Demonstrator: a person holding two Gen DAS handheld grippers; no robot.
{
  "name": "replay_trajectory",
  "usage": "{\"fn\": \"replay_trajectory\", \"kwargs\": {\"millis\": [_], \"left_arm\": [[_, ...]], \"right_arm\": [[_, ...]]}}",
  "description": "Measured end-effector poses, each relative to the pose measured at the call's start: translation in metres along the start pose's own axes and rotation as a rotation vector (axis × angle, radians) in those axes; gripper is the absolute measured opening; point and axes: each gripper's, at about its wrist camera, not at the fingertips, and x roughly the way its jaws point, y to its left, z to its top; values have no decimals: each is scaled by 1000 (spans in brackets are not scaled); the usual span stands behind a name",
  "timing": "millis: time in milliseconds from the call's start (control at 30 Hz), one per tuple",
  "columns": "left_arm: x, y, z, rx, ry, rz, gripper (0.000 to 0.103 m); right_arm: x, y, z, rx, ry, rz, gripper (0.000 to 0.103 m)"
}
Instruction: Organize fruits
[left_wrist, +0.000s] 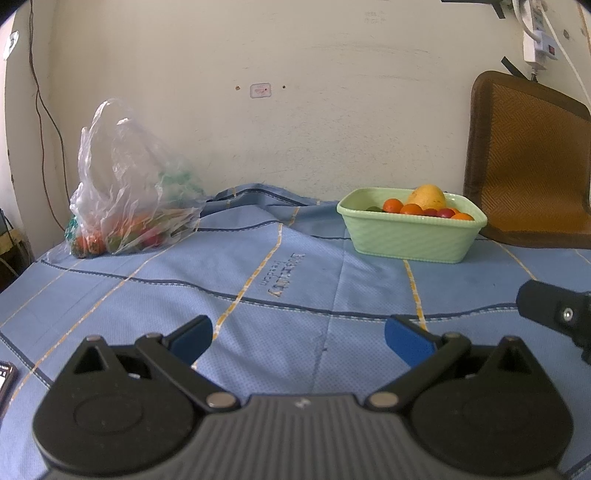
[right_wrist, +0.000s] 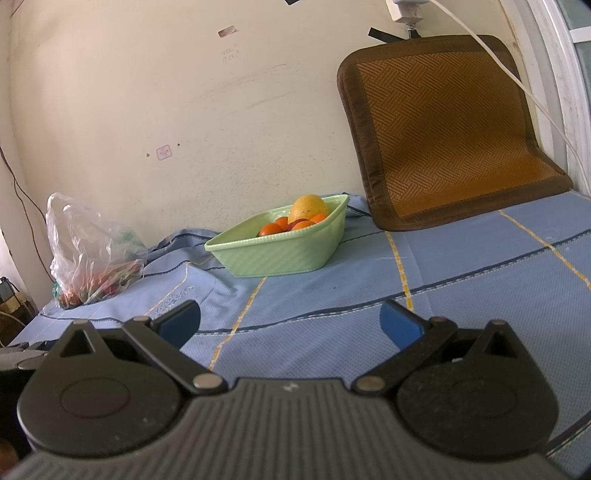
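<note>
A pale green basket (left_wrist: 410, 236) (right_wrist: 280, 254) stands at the back of the blue cloth, holding a yellow mango (left_wrist: 428, 196) (right_wrist: 308, 207), small oranges (left_wrist: 410, 209) (right_wrist: 271, 229) and a red fruit (left_wrist: 445, 212). A clear plastic bag (left_wrist: 129, 192) (right_wrist: 88, 251) with more fruit inside sits at the back left by the wall. My left gripper (left_wrist: 298, 338) is open over the bare cloth, well short of both. My right gripper (right_wrist: 290, 325) is open too, with nothing between its blue pads (right_wrist: 400, 328).
A blue checked cloth (left_wrist: 295, 280) (right_wrist: 461, 266) covers the surface. A brown woven cushion (left_wrist: 528, 162) (right_wrist: 450, 125) leans on the wall at the right. White cables and a power strip (left_wrist: 537, 40) hang above it. The right gripper's body (left_wrist: 557, 310) shows at the left view's edge.
</note>
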Motion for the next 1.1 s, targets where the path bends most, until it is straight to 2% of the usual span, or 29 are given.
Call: {"fn": "replay_trajectory", "kwargs": {"millis": [1100], "left_arm": [[-3, 3, 0, -13, -26, -26, 103]], "right_arm": [[0, -2, 0, 18, -1, -3, 103]]}}
